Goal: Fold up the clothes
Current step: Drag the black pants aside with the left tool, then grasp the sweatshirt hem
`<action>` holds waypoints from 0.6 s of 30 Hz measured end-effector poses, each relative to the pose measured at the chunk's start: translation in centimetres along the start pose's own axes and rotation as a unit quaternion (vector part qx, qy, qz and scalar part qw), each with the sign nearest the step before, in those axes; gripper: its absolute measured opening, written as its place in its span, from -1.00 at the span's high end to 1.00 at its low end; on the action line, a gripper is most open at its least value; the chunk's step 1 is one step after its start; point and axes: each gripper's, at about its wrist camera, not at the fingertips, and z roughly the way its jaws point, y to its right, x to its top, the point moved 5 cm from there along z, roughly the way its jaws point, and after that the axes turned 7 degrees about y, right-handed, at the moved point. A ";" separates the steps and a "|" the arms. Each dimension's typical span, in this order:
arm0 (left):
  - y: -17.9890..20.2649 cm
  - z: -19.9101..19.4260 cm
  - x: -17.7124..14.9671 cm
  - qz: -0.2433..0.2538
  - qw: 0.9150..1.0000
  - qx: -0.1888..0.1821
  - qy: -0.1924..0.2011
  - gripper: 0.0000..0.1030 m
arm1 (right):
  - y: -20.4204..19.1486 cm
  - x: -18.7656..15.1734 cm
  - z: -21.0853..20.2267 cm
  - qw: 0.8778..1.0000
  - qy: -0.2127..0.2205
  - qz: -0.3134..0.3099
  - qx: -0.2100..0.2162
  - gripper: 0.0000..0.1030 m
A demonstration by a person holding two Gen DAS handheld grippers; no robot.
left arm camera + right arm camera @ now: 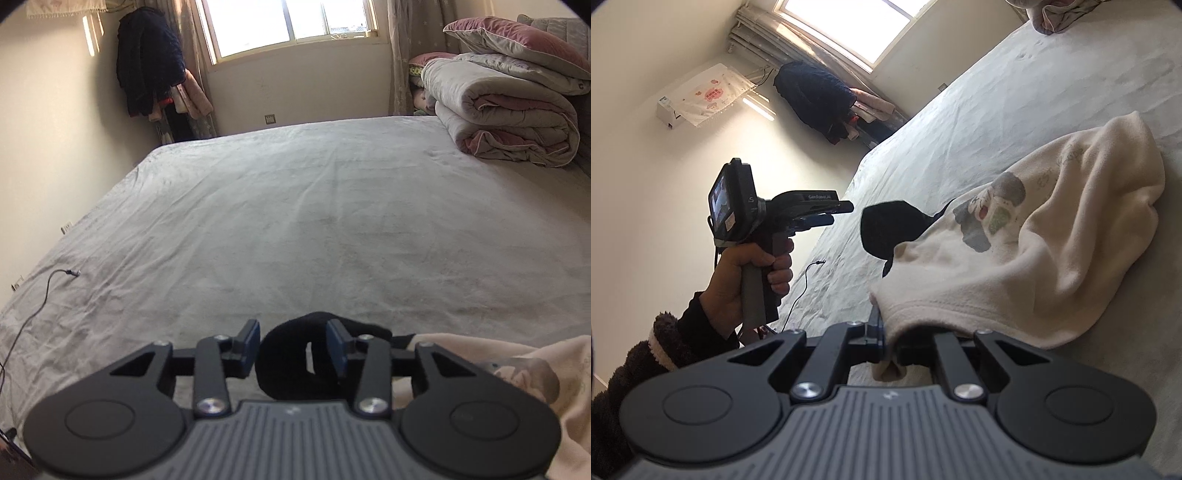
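A cream fleece garment (1052,266) with a cartoon print and a black collar (886,229) lies bunched on the grey bed sheet (1034,92). My right gripper (886,347) is shut on the garment's hem. My left gripper (291,343) is open, and the black collar (295,362) lies between and beyond its fingers. In the right wrist view the left gripper (842,214) is held in a hand just left of the collar, a little above the bed. The cream garment shows at the lower right of the left wrist view (517,369).
Folded quilts and a pillow (509,96) are stacked at the bed's far right corner. A thin cable (44,291) lies on the sheet at the left edge. Dark clothes (147,62) hang in the corner by the window.
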 end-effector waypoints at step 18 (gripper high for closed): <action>0.4 -8.0 -16.8 -0.262 0.926 -0.253 -0.102 -0.15 | -3.0 -5.4 3.5 0.991 -0.096 -0.096 0.008 0.83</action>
